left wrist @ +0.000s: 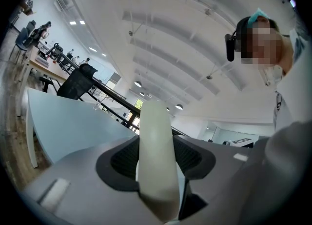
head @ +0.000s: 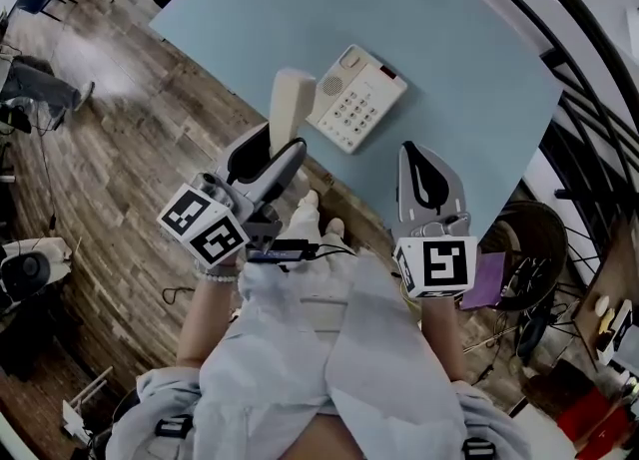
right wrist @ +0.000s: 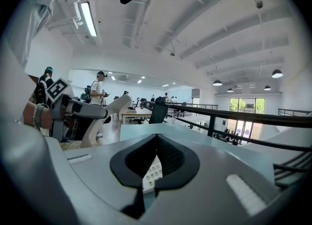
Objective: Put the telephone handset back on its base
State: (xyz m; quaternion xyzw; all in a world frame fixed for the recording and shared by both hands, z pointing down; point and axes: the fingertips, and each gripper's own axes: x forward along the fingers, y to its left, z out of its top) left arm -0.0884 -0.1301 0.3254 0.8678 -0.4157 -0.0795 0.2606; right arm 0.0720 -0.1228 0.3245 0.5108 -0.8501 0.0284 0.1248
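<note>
A cream telephone base (head: 356,97) with a keypad lies on the light blue table (head: 449,39), near its front edge. The cream handset (head: 291,106) stands upright just left of the base, off its cradle. My left gripper (head: 283,145) is shut on the handset's lower part. In the left gripper view the handset (left wrist: 156,160) fills the gap between the jaws. My right gripper (head: 410,149) is shut and holds nothing, at the table's front edge right of the base. Past its closed jaws the right gripper view shows the keypad (right wrist: 151,173), with the handset (right wrist: 105,116) at the left.
A wood floor (head: 130,139) lies left of and in front of the table. A black railing (head: 589,79) runs along the right side. The person's light trousers (head: 329,348) fill the lower middle. Bags and clutter (head: 539,288) sit on the floor at the lower right.
</note>
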